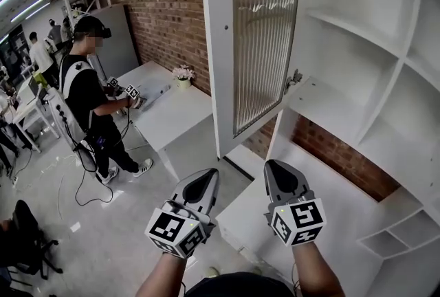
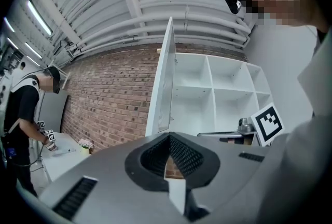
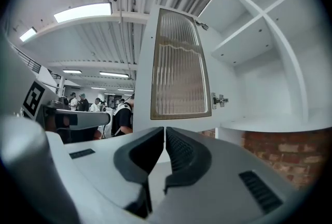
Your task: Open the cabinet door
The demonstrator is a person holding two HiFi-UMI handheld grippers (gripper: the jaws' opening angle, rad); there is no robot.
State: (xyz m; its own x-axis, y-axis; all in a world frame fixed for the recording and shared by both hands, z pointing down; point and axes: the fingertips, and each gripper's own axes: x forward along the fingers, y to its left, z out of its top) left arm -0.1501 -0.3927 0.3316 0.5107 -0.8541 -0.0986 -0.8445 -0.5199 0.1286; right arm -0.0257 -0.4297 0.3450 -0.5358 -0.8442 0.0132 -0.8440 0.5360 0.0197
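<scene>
The cabinet door, a white frame round ribbed glass, stands swung wide open from the white cabinet. It shows edge-on in the left gripper view and face-on in the right gripper view. Both grippers hang side by side below and in front of the door, clear of it. My left gripper is shut with nothing in it. My right gripper is also shut and empty, pointing level toward the door's lower edge. The cabinet's open shelves are bare.
A hinge sticks out where the door meets the cabinet. A brick wall runs behind. At the left a person with a headset works at a white table that bears a small flower pot. More people stand far left.
</scene>
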